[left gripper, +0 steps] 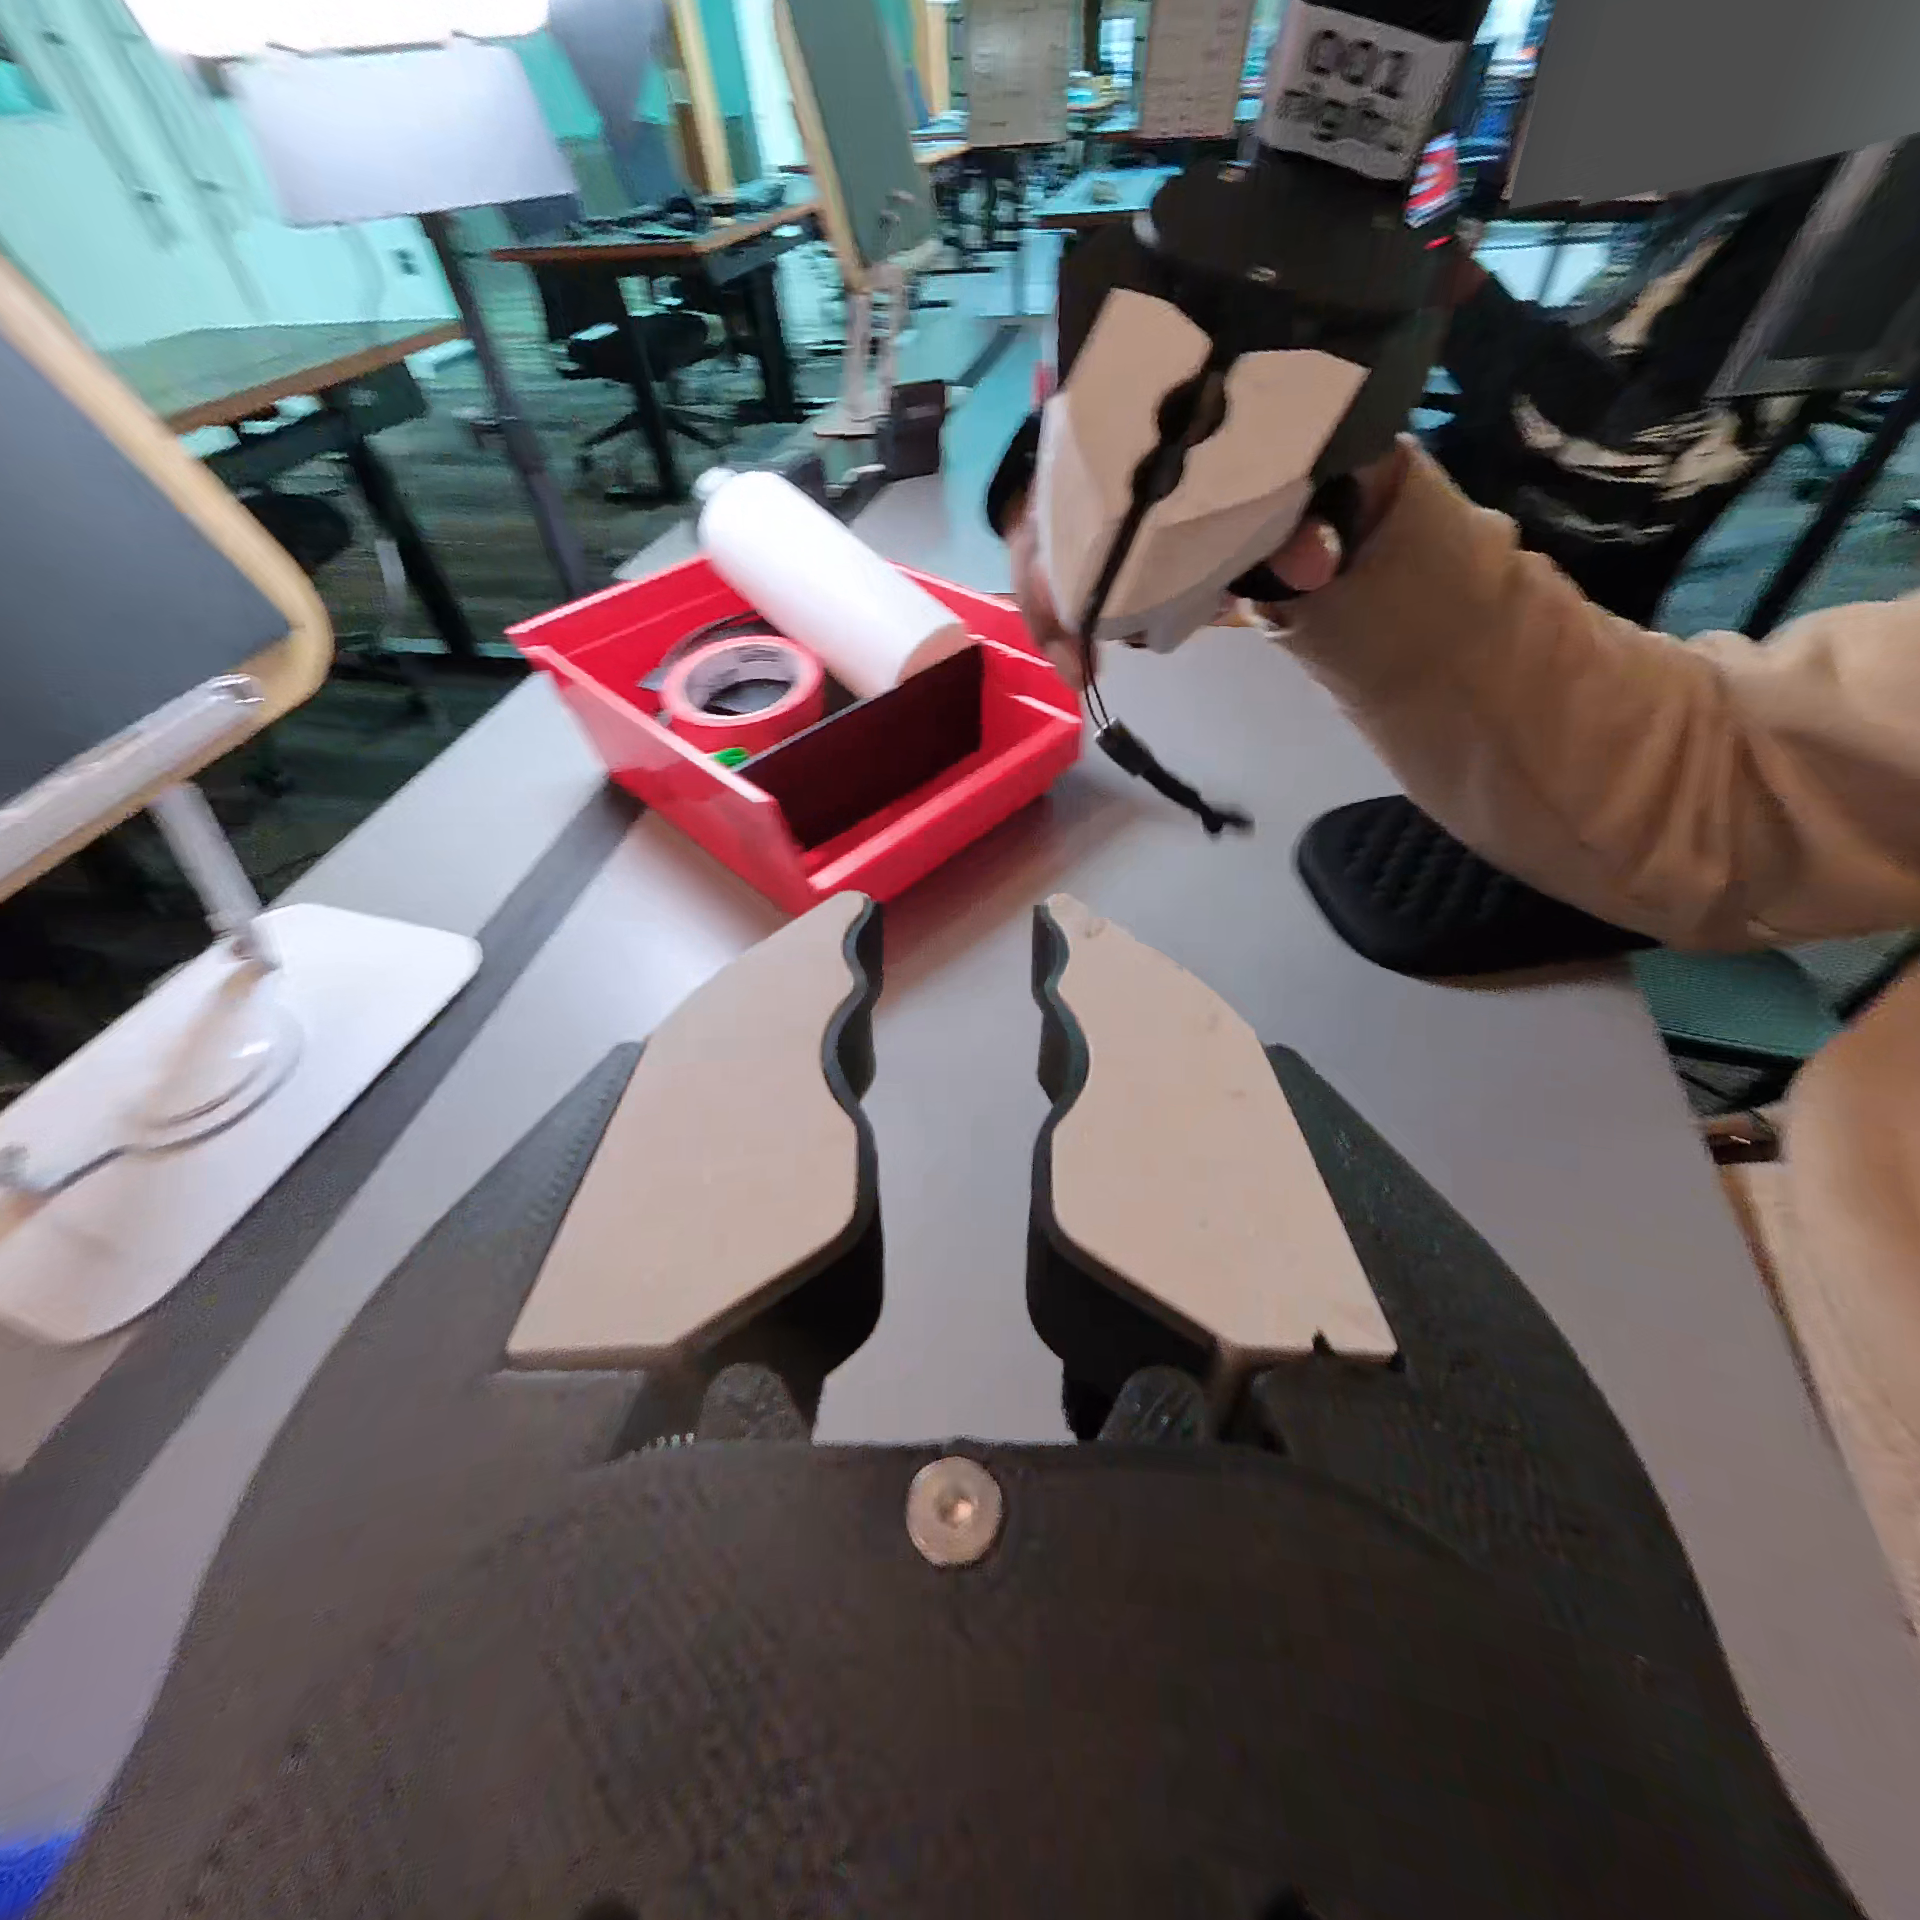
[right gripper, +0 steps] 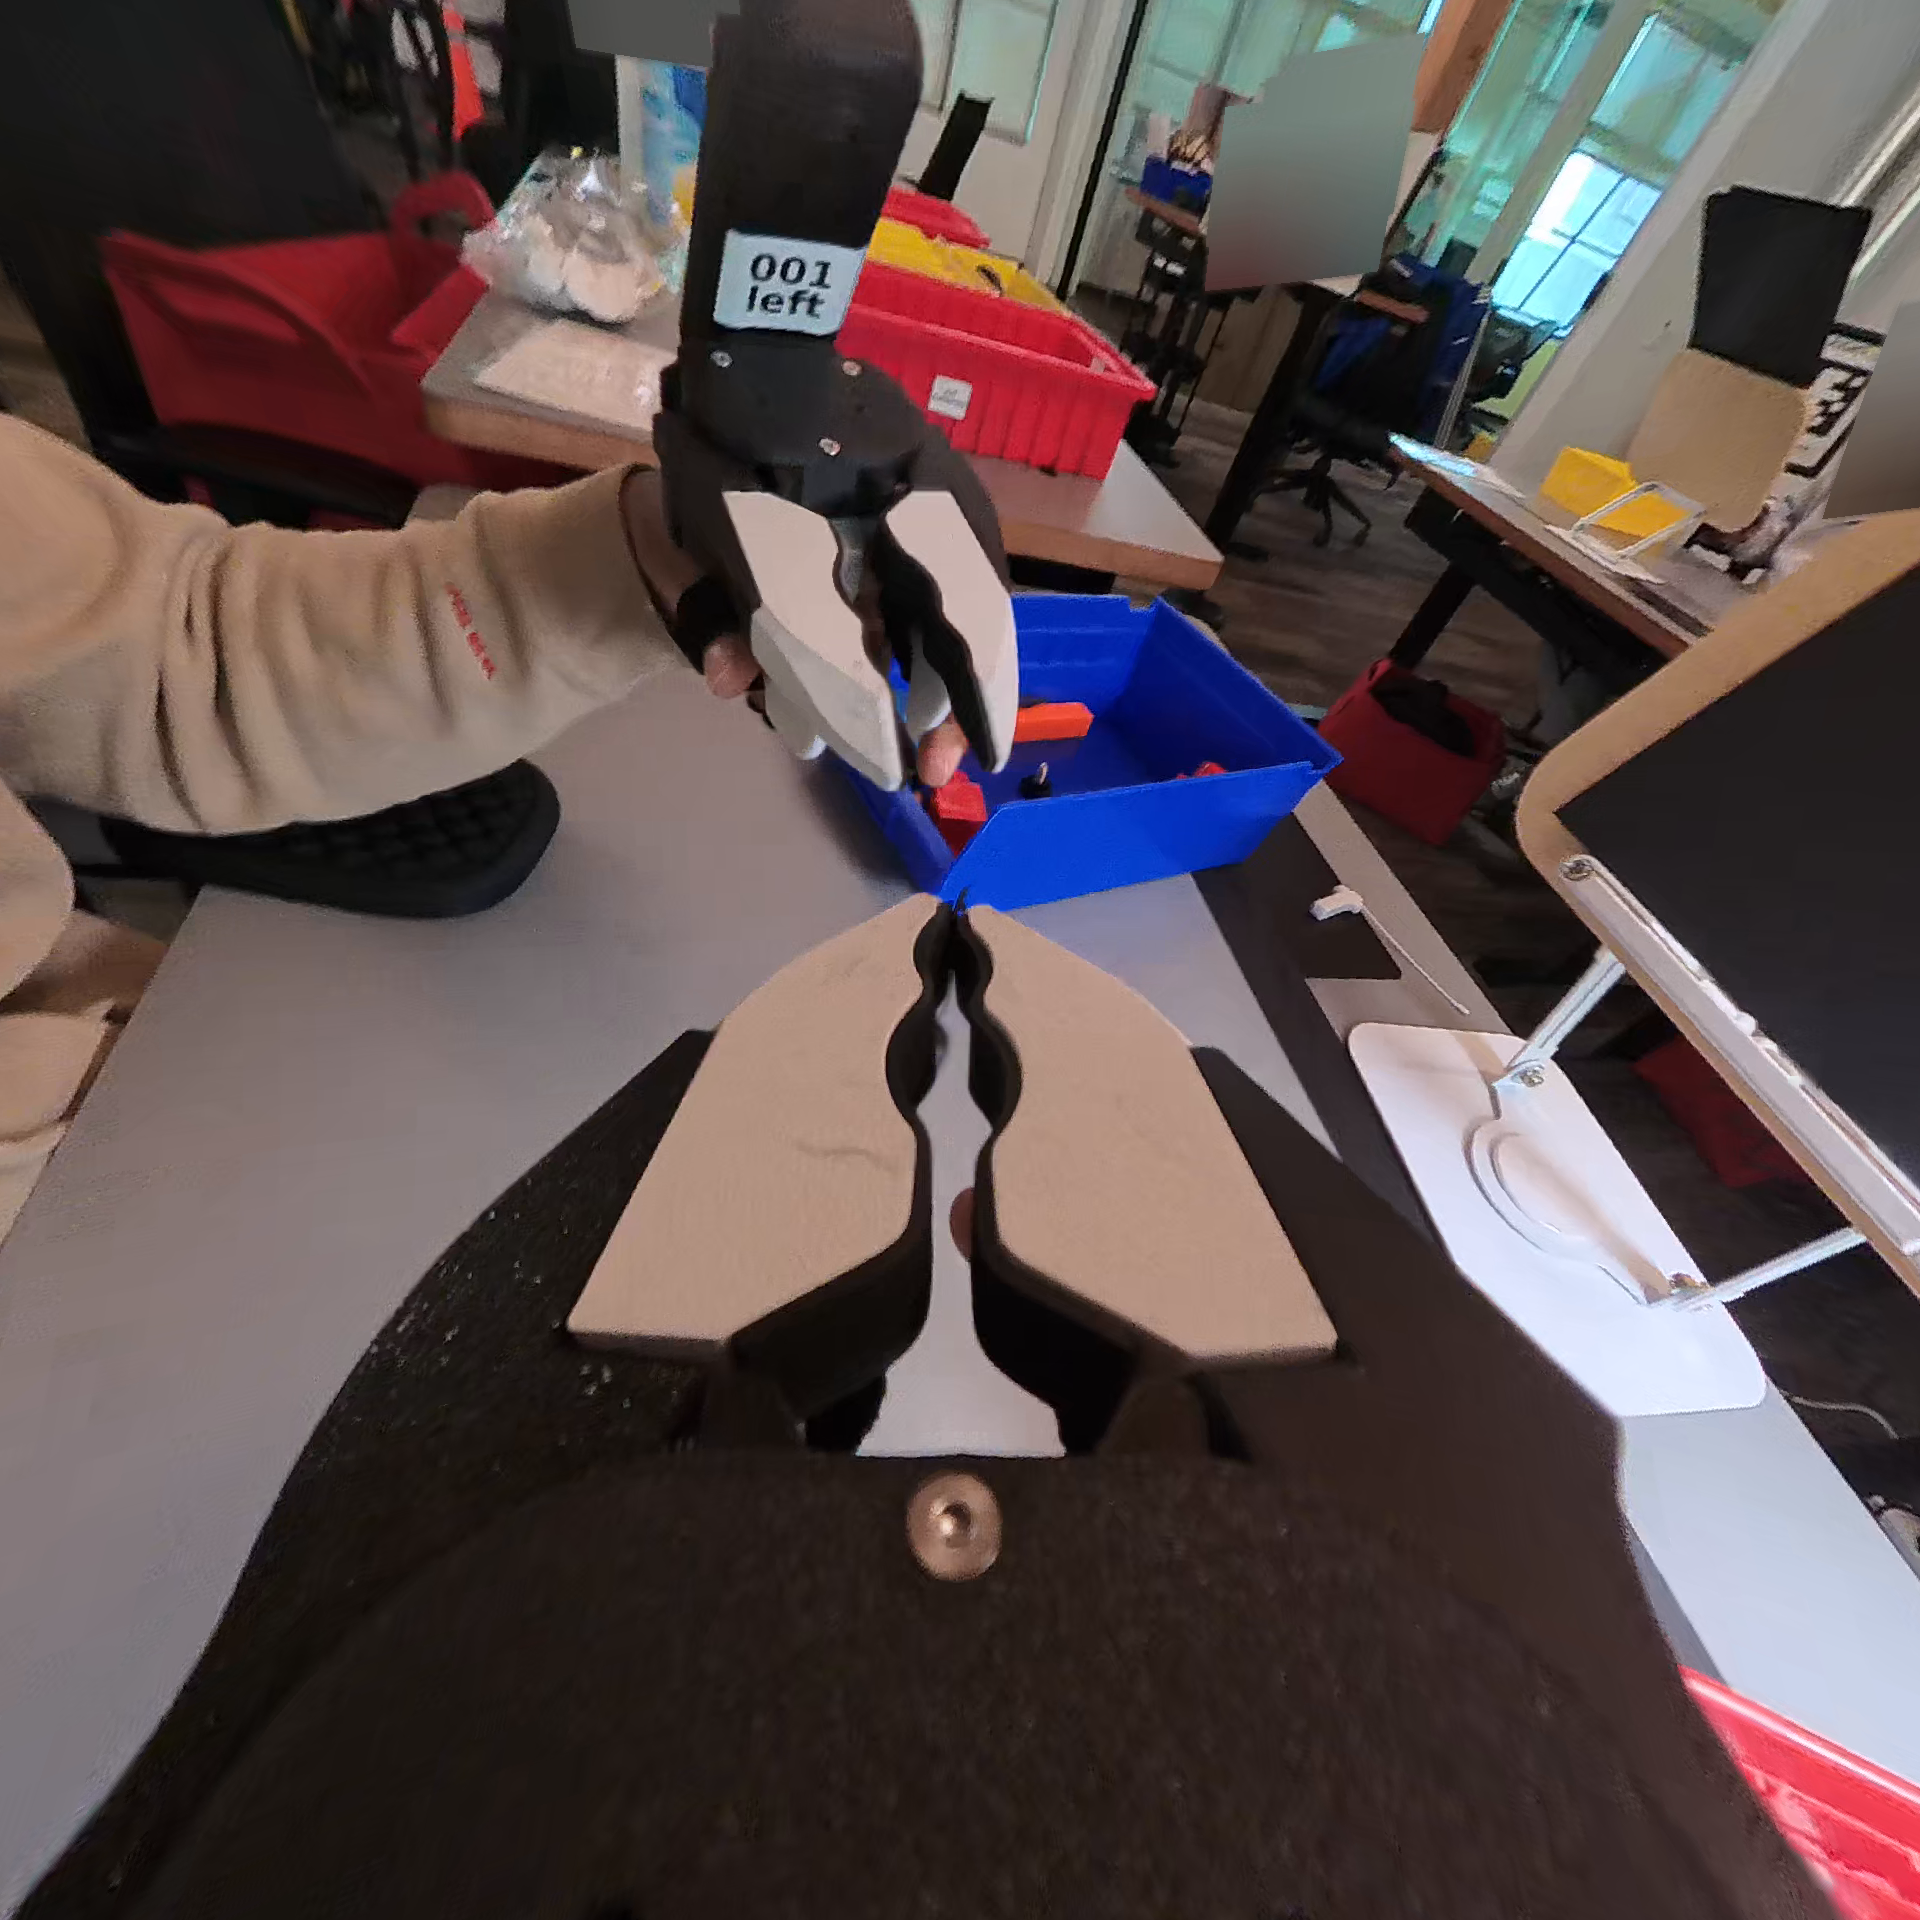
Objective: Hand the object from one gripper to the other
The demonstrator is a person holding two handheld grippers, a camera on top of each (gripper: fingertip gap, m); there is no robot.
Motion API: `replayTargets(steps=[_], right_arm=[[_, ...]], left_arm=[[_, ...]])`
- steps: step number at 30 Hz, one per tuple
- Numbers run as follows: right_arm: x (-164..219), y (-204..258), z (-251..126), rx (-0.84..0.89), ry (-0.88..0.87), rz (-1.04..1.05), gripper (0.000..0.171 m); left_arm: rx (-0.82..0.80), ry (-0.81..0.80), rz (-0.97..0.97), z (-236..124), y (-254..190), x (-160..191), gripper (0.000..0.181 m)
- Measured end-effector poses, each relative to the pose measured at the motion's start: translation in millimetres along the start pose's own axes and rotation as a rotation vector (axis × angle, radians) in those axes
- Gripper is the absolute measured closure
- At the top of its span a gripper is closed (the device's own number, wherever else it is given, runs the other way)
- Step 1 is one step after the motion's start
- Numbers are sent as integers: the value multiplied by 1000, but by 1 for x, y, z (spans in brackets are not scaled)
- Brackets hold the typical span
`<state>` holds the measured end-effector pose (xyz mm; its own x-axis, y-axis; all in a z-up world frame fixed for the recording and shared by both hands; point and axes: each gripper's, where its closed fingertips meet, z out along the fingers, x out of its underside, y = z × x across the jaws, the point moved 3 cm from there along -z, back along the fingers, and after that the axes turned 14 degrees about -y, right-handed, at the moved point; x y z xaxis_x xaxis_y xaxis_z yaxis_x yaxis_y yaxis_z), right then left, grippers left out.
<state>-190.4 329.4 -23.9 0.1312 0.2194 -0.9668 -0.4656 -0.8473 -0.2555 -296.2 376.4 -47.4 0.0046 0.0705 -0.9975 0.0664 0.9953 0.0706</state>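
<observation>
My right gripper (right gripper: pixel 952 912) is shut, and a thin black cord tip peeks out between its fingertips. In the left wrist view the right gripper (left gripper: pixel 1117 627) hangs above the table's right side, shut on the black cord (left gripper: pixel 1143 758), whose loose end dangles toward the table (left gripper: pixel 1351 1195). My left gripper (left gripper: pixel 956 916) is open and empty, low over the table and pointing at the red bin (left gripper: pixel 935 831). In the right wrist view the left gripper (right gripper: pixel 940 767) is open above the near-left corner of a blue bin (right gripper: pixel 1122 842). The two grippers are apart.
The red bin holds a white bottle (left gripper: pixel 831 582), a pink tape roll (left gripper: pixel 743 686) and a black divider. The blue bin holds red and orange pieces (right gripper: pixel 1049 720). Monitors on white stands (left gripper: pixel 208 1091) (right gripper: pixel 1558 1216) flank the table. A black padded rest (left gripper: pixel 1434 894) lies under the sleeved arm. Across from one pair of fingers to the other is roughly 7 cm.
</observation>
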Motion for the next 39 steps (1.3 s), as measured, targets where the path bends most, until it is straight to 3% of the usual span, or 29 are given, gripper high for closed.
replayTargets(steps=[6, 8, 9, 14, 18, 23, 27, 30, 34, 37, 39], right_arm=[[-6, 26, 11, -139, -32, 31, 171], [-7, 31, 16, -170, -46, 47, 171], [-8, 33, 17, -186, -55, 56, 171], [-17, 16, 19, -74, -165, 73, 170], [-16, -1, 12, -59, -268, 238, 147], [19, 18, 39, -197, -170, 326, 149], [20, 27, 58, -214, -234, 354, 167], [16, 26, 58, -222, -283, 371, 168], [7, 17, 48, -197, -341, 389, 168], [2, 11, 43, -176, -364, 397, 168], [2, 12, 45, -173, -362, 400, 168]], left_arm=[[267, -33, -88, 31, -48, 12, 140], [301, -35, -107, 37, -55, 16, 154], [288, -13, -93, 39, -54, 20, 170], [209, -48, -102, 35, -41, 7, 170], [150, -190, -187, 23, -25, -15, 170], [164, -243, -263, 20, -22, -21, 170], [186, -229, -264, 23, -27, -19, 171], [184, -245, -285, 19, -25, -24, 171], [187, -247, -268, 10, -20, -24, 154], [193, -179, -237, 14, -23, -12, 159], [184, -156, -206, 21, -25, -7, 177]])
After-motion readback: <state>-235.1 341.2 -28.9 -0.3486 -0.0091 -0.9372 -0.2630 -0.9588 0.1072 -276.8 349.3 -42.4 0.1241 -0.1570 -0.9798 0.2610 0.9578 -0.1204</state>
